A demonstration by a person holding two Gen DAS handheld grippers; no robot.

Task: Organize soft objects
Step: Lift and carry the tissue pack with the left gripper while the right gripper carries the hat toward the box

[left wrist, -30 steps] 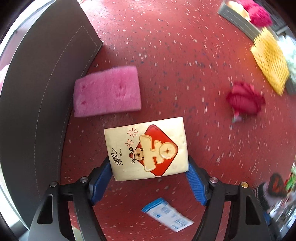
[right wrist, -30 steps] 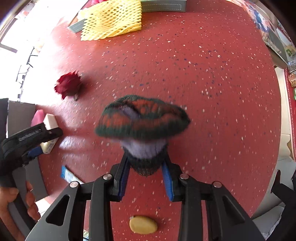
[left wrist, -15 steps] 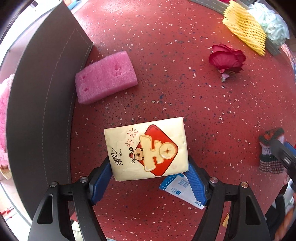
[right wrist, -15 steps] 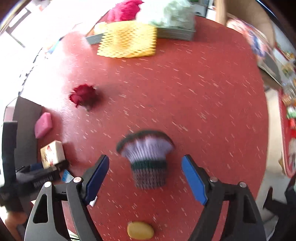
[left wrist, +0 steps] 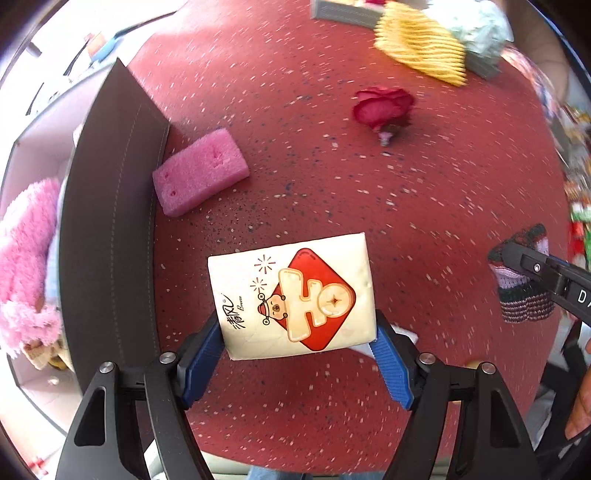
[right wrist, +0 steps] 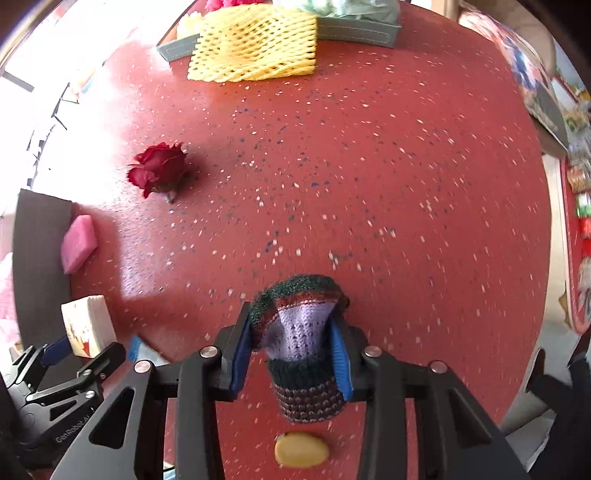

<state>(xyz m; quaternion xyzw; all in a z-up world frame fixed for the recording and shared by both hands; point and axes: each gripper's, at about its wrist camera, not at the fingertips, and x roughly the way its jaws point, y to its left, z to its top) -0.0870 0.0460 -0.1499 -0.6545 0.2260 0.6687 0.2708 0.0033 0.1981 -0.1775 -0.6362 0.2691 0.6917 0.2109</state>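
Left gripper (left wrist: 299, 345): blue pads pinching a cream tissue pack (left wrist: 293, 301) by its two short sides, held above the red table (left wrist: 369, 206).
Right gripper (right wrist: 291, 345): pads pressed in on a knitted sock (right wrist: 301, 334), purple middle bulging between them, dark cuff hanging toward the camera.
Sock from the left camera: low at the right edge of the table, partly behind the right gripper's black finger.
Pink sponge (left wrist: 199, 171): flat on the table, just beside the dark flap of a box (left wrist: 107, 229) at the left edge.
Inside the box: something pink and fluffy (left wrist: 26, 258).
Red rose (right wrist: 159, 170): lying mid-table toward the left, apart from everything.
Yellow foam net (right wrist: 255, 46): far edge, draped over the rim of a grey tray (right wrist: 358, 31).
Yellow lump (right wrist: 301, 450): on the table at the near edge, under the right gripper.
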